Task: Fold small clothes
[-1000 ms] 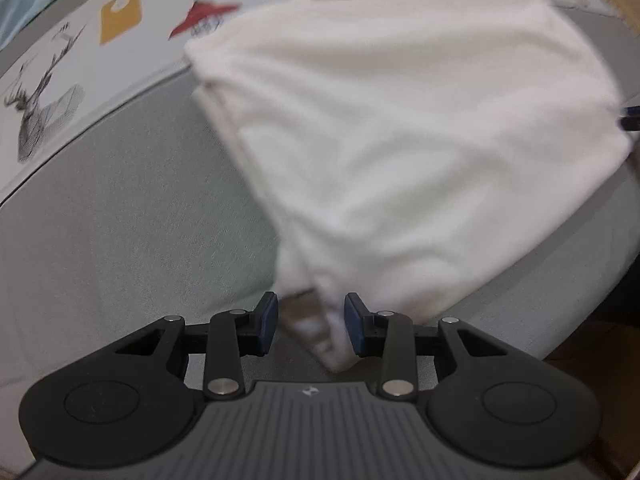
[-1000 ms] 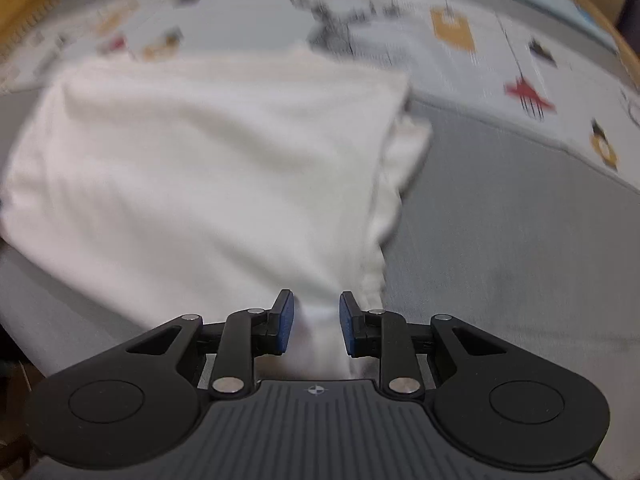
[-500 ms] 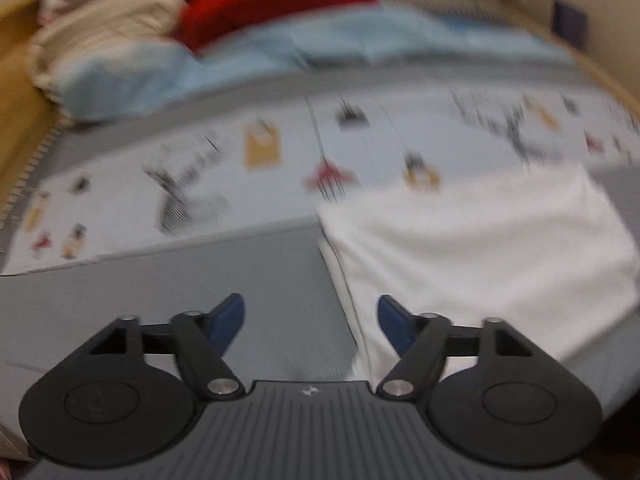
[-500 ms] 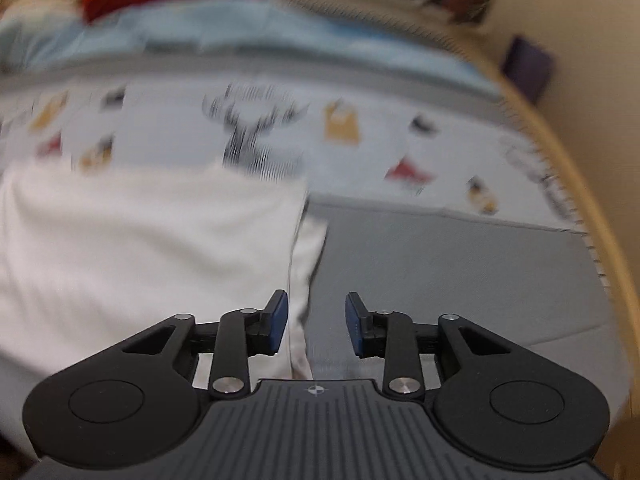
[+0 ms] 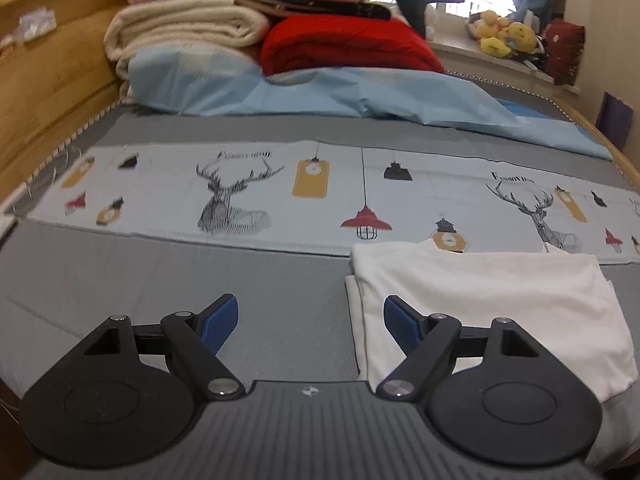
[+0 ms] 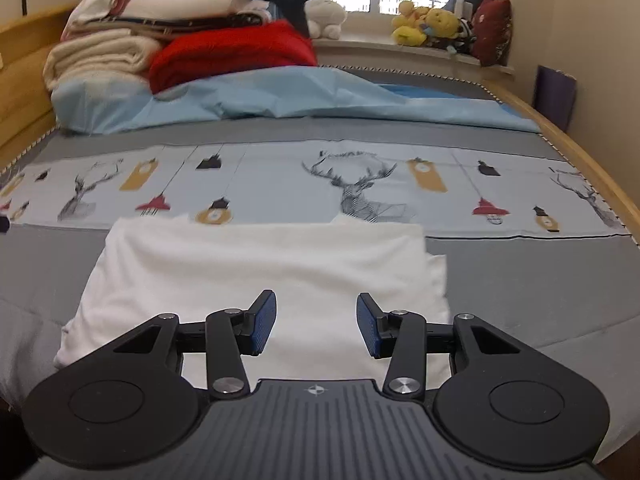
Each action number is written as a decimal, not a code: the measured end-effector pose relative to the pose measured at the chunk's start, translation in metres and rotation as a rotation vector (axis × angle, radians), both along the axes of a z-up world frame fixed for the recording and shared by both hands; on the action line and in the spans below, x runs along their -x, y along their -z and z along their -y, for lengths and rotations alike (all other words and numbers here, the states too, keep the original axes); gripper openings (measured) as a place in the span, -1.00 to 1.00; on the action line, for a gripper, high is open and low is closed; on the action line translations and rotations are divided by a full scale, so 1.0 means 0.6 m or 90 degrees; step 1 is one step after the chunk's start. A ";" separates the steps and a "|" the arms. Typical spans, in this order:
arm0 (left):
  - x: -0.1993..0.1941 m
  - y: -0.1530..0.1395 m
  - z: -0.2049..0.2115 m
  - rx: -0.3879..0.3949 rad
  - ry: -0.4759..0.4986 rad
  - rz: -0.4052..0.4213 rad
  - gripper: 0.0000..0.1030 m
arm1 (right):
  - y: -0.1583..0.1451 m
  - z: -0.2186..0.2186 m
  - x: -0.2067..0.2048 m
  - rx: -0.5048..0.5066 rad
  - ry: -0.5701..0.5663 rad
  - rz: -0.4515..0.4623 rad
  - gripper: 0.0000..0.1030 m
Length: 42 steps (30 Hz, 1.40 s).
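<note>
The white garment (image 5: pixel 488 300) lies folded flat on the grey bed cover (image 5: pixel 160 280) of the bed. Its far edge touches, and slightly overlaps, the printed deer-and-lantern strip (image 5: pixel 248 196) that runs across the bed. A narrow underlying layer of the same white fabric protrudes along one side edge of the fold.

Left hand-held gripper (image 5: pixel 311 322): jaws spread wide, holding nothing. In the left wrist view the garment lies ahead and toward the right finger. The right blue pad (image 5: pixel 400 326) sits over the garment's near-left corner region; whether it touches the cloth cannot be told. The left blue pad (image 5: pixel 220 322) is over bare grey bed cover, apart from the garment.

Right hand-held gripper (image 6: pixel 316 326): jaws apart, holding nothing. In the right wrist view the garment (image 6: pixel 260 272) lies directly ahead, and both blue pads (image 6: pixel 262 326) are framed against it, near its front edge. Contact cannot be determined.

Beyond the printed strip, relative to the garment: a light blue sheet (image 6: pixel 320 96), then a red blanket (image 6: pixel 232 54) and a stack of cream and white folded bedding (image 5: pixel 188 28) at the wooden headboard (image 5: pixel 48 92). Plush toys (image 6: pixel 428 24) sit on the window sill behind.
</note>
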<state>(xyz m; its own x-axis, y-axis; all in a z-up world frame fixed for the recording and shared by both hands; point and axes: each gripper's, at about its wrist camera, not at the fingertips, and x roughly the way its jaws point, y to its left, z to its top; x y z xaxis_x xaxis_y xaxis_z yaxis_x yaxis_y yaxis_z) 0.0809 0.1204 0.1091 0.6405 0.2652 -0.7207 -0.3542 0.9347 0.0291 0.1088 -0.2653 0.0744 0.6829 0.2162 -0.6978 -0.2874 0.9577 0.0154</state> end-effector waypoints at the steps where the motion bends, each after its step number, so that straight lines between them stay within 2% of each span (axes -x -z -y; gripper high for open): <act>1: 0.001 0.004 -0.008 0.010 -0.005 -0.004 0.64 | 0.004 -0.008 0.003 -0.006 0.000 0.005 -0.11; 4: 0.001 0.013 -0.024 0.025 -0.023 -0.013 0.64 | 0.025 -0.033 0.017 -0.015 -0.001 -0.018 -0.12; 7: 0.005 0.014 -0.034 0.035 -0.033 -0.014 0.64 | 0.037 -0.063 0.025 -0.035 -0.009 -0.033 -0.43; 8: 0.007 0.015 -0.039 0.036 -0.035 -0.014 0.64 | 0.038 -0.074 0.029 -0.038 -0.024 -0.030 -0.65; 9: 0.008 0.015 -0.042 0.035 -0.036 -0.015 0.64 | 0.039 -0.088 0.034 -0.037 -0.045 -0.025 -0.78; 11: 0.011 0.017 -0.050 0.036 -0.040 -0.020 0.64 | 0.041 -0.127 0.046 -0.060 -0.097 -0.025 -0.78; 13: 0.015 0.018 -0.059 0.040 -0.049 -0.023 0.63 | 0.042 -0.139 0.049 -0.065 -0.112 -0.028 -0.78; 14: 0.017 0.019 -0.063 0.042 -0.053 -0.023 0.63 | 0.046 -0.170 0.057 -0.068 -0.153 -0.032 -0.78; 15: 0.020 0.019 -0.068 0.046 -0.056 -0.023 0.64 | 0.046 -0.170 0.057 -0.068 -0.153 -0.032 -0.77; 18: 0.024 0.020 -0.079 0.054 -0.061 -0.026 0.64 | 0.056 -0.220 0.071 -0.065 -0.214 -0.039 -0.77; 19: 0.026 0.021 -0.083 0.055 -0.063 -0.028 0.64 | 0.067 -0.255 0.080 -0.049 -0.248 -0.042 -0.77; 23: 0.030 0.026 -0.101 0.068 -0.077 -0.036 0.63 | 0.087 -0.301 0.094 -0.027 -0.289 -0.062 -0.74; 27: 0.036 0.033 -0.126 0.095 -0.096 -0.044 0.64 | 0.116 -0.356 0.116 0.014 -0.351 -0.072 -0.50; 32: 0.039 0.043 -0.148 0.118 -0.113 -0.059 0.63 | 0.144 -0.412 0.150 0.071 -0.427 -0.050 -0.41; 35: 0.037 0.049 -0.152 0.119 -0.102 -0.069 0.64 | 0.159 -0.435 0.161 0.096 -0.456 -0.042 -0.27; 40: 0.031 0.061 -0.160 0.118 -0.085 -0.076 0.64 | 0.197 -0.467 0.171 0.167 -0.488 -0.040 -0.24; 42: 0.031 0.069 -0.166 0.124 -0.082 -0.073 0.64 | 0.197 -0.469 0.172 0.169 -0.489 -0.035 -0.26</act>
<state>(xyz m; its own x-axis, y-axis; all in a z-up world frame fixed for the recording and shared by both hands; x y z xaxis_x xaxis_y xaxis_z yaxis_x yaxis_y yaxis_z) 0.0625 0.2198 0.0679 0.5210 0.1883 -0.8325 -0.4760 0.8737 -0.1004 0.0054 0.0159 -0.0437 0.3743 0.4330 -0.8200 -0.8709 0.4678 -0.1505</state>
